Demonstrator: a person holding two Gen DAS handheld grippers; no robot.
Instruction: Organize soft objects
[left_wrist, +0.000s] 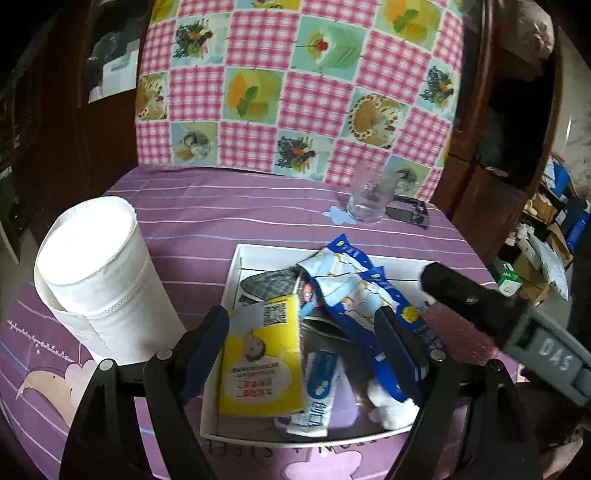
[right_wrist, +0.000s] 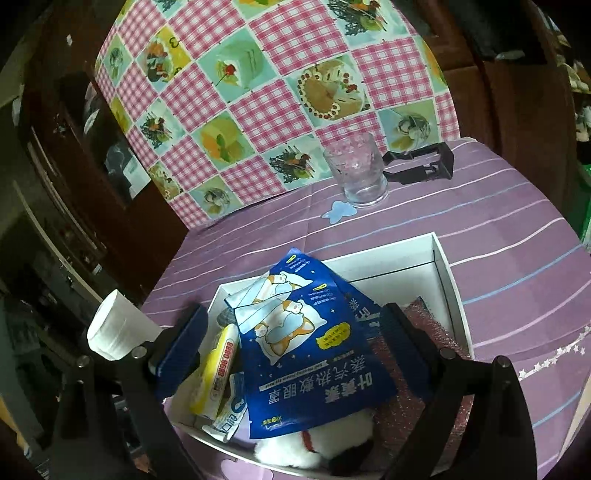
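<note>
- Left wrist view: your left gripper (left_wrist: 301, 328) has its fingers apart with nothing pressed between them. The yellow packet (left_wrist: 260, 354) lies in the white box (left_wrist: 231, 284) just inside the left finger, its long axis running from 6 to 12 o'clock. The blue sachets (left_wrist: 362, 295) slant from 11 to 5 o'clock against the right finger. The tissue roll (left_wrist: 105, 273) stands on the worktop (left_wrist: 221, 218) at 10 o'clock, outside the box and nearer this hand; it looks like the next pick.
- Right wrist view: your right gripper (right_wrist: 295, 347) also has its fingers apart, holding nothing. The blue eye-mask pouch (right_wrist: 306, 350) lies between them in the box, long axis 12 to 6. The white plush (right_wrist: 291, 446) sits at 6 o'clock, and the roll sits far off at 9 o'clock.
</note>
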